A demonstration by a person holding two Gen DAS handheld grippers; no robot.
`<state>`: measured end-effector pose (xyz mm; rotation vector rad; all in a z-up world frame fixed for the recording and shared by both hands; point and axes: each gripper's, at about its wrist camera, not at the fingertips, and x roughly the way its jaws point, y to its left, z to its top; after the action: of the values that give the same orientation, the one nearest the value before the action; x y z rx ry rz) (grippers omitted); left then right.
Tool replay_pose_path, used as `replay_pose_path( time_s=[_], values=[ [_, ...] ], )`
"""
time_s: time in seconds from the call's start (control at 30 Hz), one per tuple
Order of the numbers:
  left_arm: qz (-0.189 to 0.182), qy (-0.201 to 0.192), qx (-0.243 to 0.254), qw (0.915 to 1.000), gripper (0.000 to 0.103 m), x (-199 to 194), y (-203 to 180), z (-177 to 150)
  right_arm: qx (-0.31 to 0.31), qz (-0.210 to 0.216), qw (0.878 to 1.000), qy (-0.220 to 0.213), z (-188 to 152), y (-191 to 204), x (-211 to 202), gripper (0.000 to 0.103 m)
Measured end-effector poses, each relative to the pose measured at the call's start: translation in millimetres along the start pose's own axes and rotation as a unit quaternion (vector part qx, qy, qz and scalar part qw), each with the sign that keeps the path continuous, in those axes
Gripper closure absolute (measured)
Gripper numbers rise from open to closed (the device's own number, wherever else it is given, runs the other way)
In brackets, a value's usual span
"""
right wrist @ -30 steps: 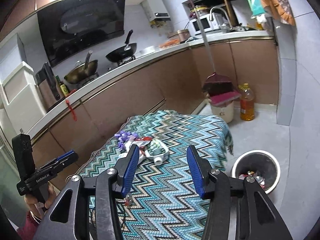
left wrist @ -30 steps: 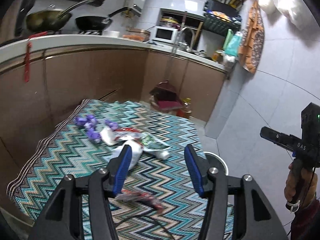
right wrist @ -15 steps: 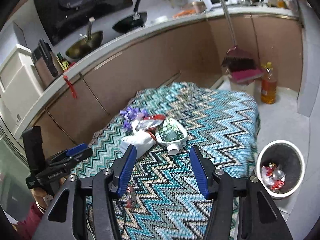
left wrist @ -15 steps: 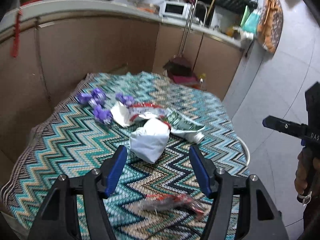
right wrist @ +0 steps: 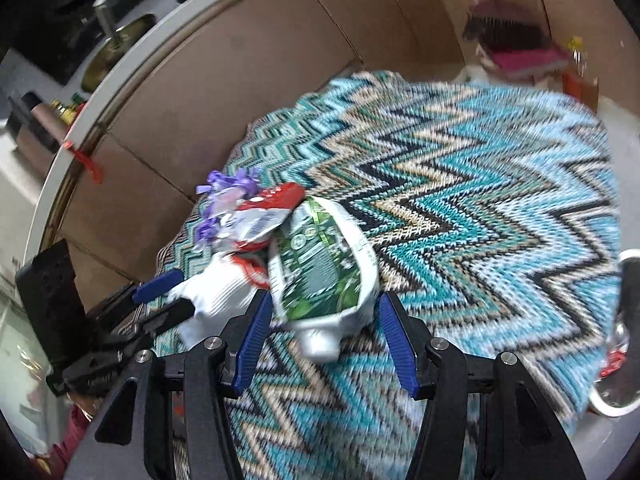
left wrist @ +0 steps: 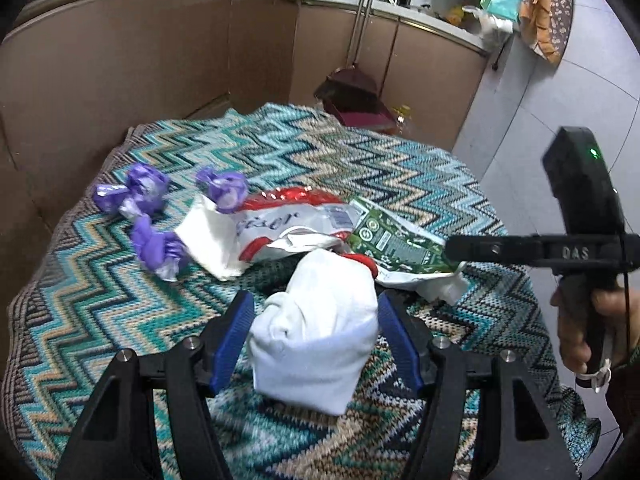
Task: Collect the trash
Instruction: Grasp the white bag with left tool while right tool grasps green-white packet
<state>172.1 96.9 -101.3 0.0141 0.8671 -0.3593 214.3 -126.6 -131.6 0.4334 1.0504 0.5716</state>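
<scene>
Trash lies piled on a zigzag-patterned cloth (left wrist: 100, 312). My left gripper (left wrist: 316, 336) is open and low over the cloth, its blue pads on either side of a crumpled white bundle (left wrist: 320, 332); the same gripper (right wrist: 166, 296) shows beside the white bundle (right wrist: 216, 300) in the right wrist view. Behind it lie a red-and-white bag (left wrist: 288, 224), purple wrappers (left wrist: 144, 196) and a green pouch (left wrist: 396, 244). My right gripper (right wrist: 326, 344) is open around the spout end of the green pouch (right wrist: 320, 272), pads not pressing. In the left wrist view the right gripper (left wrist: 452, 250) reaches that pouch from the right.
A white-rimmed bin (right wrist: 616, 396) with red scraps inside stands on the floor right of the cloth. Brown cabinets (left wrist: 160, 60) close off the far side. A broom and dustpan (left wrist: 356, 96) and an oil bottle (right wrist: 580, 80) stand beyond the far corner.
Both grippers came down and forward onto the pile. The left now straddles the white bundle and the right straddles the green pouch. Both jaws stand slightly wider.
</scene>
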Motion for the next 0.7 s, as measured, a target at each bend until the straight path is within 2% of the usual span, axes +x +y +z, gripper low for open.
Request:
replay_pose_path(
  time_s=[0.17, 0.23, 0.27, 0.3, 0.43, 0.53, 0.7],
  values=[
    [-0.021, -0.006, -0.010, 0.9997, 0.041, 7.9, 3.5, -3.0, 0.001, 0.030, 0.999, 0.026, 3.6, -3.7, 24.0, 0.047],
    [-0.027, -0.008, -0.015, 0.9995, 0.042, 7.7, 5.1, -4.6, -0.002, 0.039, 0.999, 0.031, 3.2, -3.1, 28.9, 0.056],
    [-0.029, -0.009, -0.017, 0.9994, 0.046, 6.8, 5.0, -5.7, 0.002, 0.049, 0.998, 0.033, 3.1, -4.5, 30.2, 0.060],
    [-0.029, -0.009, -0.017, 0.9994, 0.048, 6.0, 4.5, -6.6, 0.006, 0.056, 0.998, 0.035, 3.3, -5.9, 30.8, 0.070],
    [-0.028, -0.017, -0.016, 0.9993, 0.058, -3.7, -0.4, -10.0, 0.017, 0.071, 0.997, 0.028, 0.1, -10.5, 26.9, 0.074],
    [-0.031, -0.023, -0.025, 0.9990, 0.074, -14.4, -0.6, -13.1, 0.022, 0.077, 0.997, 0.017, -4.8, -10.1, 15.7, 0.079],
    [-0.039, -0.029, -0.055, 0.9973, 0.080, -34.3, 5.4, -20.2, 0.027, 0.066, 0.997, -0.003, -14.7, -6.7, -10.0, 0.081]
  ],
)
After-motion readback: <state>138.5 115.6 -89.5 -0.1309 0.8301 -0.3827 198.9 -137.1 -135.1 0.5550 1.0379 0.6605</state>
